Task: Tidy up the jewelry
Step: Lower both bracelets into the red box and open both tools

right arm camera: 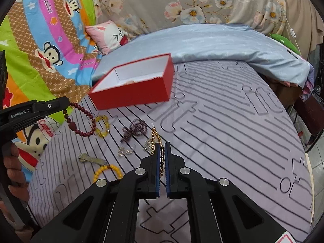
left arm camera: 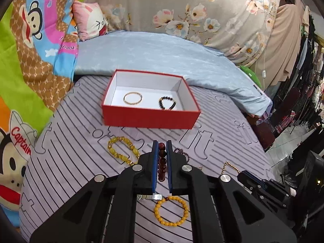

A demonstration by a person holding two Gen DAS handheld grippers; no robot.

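My left gripper [left arm camera: 162, 144] is shut on a dark red bead bracelet [left arm camera: 162, 162], held above the bed in front of the red box [left arm camera: 149, 117]. The bracelet hangs from it in the right wrist view [right arm camera: 81, 119]. The box holds a gold bangle [left arm camera: 132, 98] and a black bead bracelet [left arm camera: 167, 102]. My right gripper [right arm camera: 161, 145] is shut on a gold bead chain [right arm camera: 157, 136] low over the sheet. On the sheet lie a yellow chunky bracelet [left arm camera: 123, 149], an orange bead bracelet [left arm camera: 171, 210], a purple bead strand [right arm camera: 134, 129] and clear pieces [right arm camera: 125, 151].
The striped lilac sheet [right arm camera: 232, 131] covers the bed. A blue quilt [left arm camera: 162, 54] and pink pillow [left arm camera: 91, 20] lie behind the box. A cartoon blanket [left arm camera: 26, 60] rises on the left. The bed edge [right arm camera: 309, 172] drops off at the right. A silver clip [right arm camera: 91, 159] lies near the orange bracelet.
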